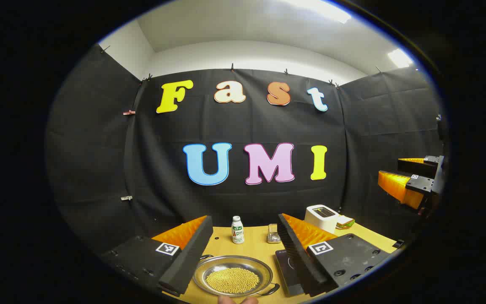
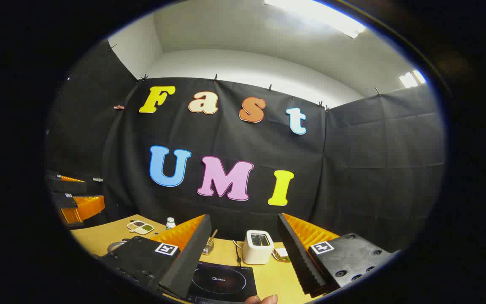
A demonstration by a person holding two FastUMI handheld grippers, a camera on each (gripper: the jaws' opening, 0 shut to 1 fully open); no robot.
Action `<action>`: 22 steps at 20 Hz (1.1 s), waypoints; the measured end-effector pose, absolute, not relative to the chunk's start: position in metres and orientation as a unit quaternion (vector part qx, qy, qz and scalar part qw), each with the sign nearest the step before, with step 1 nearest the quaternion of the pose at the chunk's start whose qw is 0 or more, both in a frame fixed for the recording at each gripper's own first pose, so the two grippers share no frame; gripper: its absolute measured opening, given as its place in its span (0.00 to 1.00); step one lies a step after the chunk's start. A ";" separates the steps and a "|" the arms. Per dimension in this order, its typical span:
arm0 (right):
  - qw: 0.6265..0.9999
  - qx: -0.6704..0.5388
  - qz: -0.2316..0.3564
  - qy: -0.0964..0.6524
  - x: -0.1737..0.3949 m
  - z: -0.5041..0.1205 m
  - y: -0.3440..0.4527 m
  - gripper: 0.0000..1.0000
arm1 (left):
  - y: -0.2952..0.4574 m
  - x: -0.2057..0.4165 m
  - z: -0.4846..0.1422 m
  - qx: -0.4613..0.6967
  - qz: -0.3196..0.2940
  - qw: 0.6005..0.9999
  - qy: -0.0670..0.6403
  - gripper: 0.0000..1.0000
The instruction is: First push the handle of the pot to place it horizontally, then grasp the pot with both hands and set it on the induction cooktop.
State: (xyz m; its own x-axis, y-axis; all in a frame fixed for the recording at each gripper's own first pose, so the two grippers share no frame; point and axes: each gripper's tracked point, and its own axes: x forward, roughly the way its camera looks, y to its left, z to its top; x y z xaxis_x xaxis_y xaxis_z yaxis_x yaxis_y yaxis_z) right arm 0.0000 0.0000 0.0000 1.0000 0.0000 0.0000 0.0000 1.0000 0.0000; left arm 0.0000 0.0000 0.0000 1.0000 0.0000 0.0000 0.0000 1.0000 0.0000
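Left gripper view: the left gripper [image 1: 243,253] hovers with jaws spread wide over the steel pot [image 1: 233,275] of yellow beads on the counter [image 1: 226,242]. It looks rigid and slick, its contents spillable; grip opposite rims. The right gripper [image 2: 243,257], also released, faces the induction cooktop [image 2: 222,282].

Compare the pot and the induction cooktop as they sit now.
The pot is a round, shiny metal pan filled with small yellow beads; the induction cooktop is a flat, dark, square slab with nothing on it. The pot has a raised rim and side handles; the cooktop is smooth-topped. Both rest on the wooden table.
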 end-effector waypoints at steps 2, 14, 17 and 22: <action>1.000 -0.003 -0.003 0.000 0.000 0.000 -0.002 0.98 | 0.001 0.001 0.000 0.001 -0.001 1.000 -0.001 0.96; 1.000 -0.004 -0.008 0.007 0.000 -0.004 -0.003 0.98 | 0.002 0.003 -0.002 0.006 -0.004 1.000 0.002 0.95; 1.000 -0.006 -0.009 0.011 0.001 -0.007 -0.005 0.98 | 0.000 0.004 -0.002 0.005 -0.005 1.000 0.001 0.96; 1.000 -0.009 -0.014 0.013 0.003 -0.009 -0.009 0.98 | 0.003 0.003 0.005 0.010 -0.004 1.000 -0.006 0.72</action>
